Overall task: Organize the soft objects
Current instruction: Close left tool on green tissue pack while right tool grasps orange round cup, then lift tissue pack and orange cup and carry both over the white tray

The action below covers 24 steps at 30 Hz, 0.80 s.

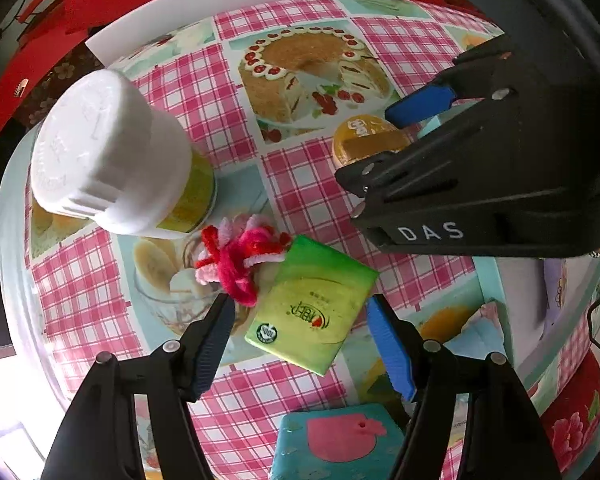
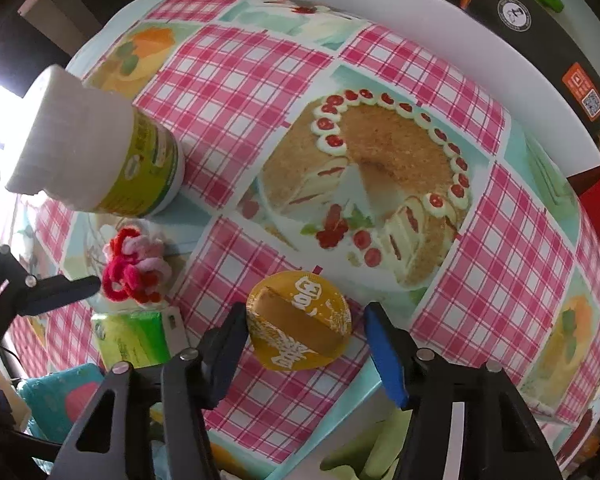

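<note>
We see the left gripper (image 1: 300, 320) spread wide, its jaws either side of one green tissue pack (image 1: 312, 308) that lies flat on the counter (image 1: 300, 176), touching neither finger. At 11 o'clock from the pack, just beside it, sits one pipe-cleaner bundle (image 1: 236, 264), red, pink and white; the left finger tip is just beside it. Further out at 10 o'clock stands one white-capped jar (image 1: 112, 156) with a yellow-green label, upright. At 6 o'clock, near the frame bottom, one teal box (image 1: 336, 440) with a pink shape on it.

Right gripper (image 2: 304, 336) also spread, jaws around one yellow jelly cup (image 2: 300, 320), which lies tilted with its foil lid facing us; we cannot tell if the left finger touches it. In the left wrist view the right gripper comes in from 2 o'clock over that same cup. In the right wrist view the jar is at 10 o'clock, the bundle at 9, the tissue pack at 8.

Counter wears one oilcloth (image 2: 228, 92): pink-white plaid squares plus cake and fruit prints. One white board (image 2: 440, 52) lies along its far edge. Beyond that, red items and a dark box (image 2: 540, 40) with an orange label.
</note>
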Available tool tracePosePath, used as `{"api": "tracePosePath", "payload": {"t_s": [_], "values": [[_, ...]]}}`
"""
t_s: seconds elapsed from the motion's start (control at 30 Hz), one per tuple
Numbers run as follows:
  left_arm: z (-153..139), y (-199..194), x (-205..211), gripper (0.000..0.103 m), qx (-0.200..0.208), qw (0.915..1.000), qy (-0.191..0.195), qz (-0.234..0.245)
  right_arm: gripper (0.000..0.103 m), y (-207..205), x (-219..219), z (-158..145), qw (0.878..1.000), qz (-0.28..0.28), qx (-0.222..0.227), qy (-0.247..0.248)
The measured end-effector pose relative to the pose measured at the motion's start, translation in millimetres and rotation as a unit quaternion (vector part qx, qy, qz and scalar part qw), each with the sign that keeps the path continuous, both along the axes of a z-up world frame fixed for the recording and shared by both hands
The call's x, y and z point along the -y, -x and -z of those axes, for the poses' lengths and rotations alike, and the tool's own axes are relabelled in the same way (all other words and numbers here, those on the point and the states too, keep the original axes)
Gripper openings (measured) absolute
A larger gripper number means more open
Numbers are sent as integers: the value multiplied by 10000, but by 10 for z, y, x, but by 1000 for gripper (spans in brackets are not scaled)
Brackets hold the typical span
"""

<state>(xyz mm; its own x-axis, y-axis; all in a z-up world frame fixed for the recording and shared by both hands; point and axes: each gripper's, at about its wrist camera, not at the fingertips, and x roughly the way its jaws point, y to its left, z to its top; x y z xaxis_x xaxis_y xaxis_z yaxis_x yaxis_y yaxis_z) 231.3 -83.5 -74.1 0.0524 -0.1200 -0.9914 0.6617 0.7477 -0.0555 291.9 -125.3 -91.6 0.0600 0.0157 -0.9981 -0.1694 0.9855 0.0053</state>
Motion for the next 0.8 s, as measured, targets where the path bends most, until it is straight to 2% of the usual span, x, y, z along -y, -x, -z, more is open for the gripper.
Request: {"api": "tracePosePath", "payload": {"t_s": [0.2,0.33,0.4,0.43,0.63,0.73,0.8], "values": [[19,25,34,70,-27,10000,-29,23,61,-2,-19,65,10000,25,25,-60],[110,38,50,70,-32,9998,-164,51,60,-1,67,-37,9999,64,32,-134],[145,32,43,66,-17,9999,-142,64,60,15,57,-5,9999,50,39,-125],[158,39,45,59,-27,9999,-113,68,60,23,40,15,9999,46,42,-120],[136,79,36,59,4,10000,-79,48,59,17,29,-26,9998,89,40,-149],[94,80,-26,58,-21,10000,-16,-39,53,30,25,-35,9997,121,11,-217],[36,84,-76,58,29,9999,8,-114,53,37,16,-61,9996,160,29,-222]]}}
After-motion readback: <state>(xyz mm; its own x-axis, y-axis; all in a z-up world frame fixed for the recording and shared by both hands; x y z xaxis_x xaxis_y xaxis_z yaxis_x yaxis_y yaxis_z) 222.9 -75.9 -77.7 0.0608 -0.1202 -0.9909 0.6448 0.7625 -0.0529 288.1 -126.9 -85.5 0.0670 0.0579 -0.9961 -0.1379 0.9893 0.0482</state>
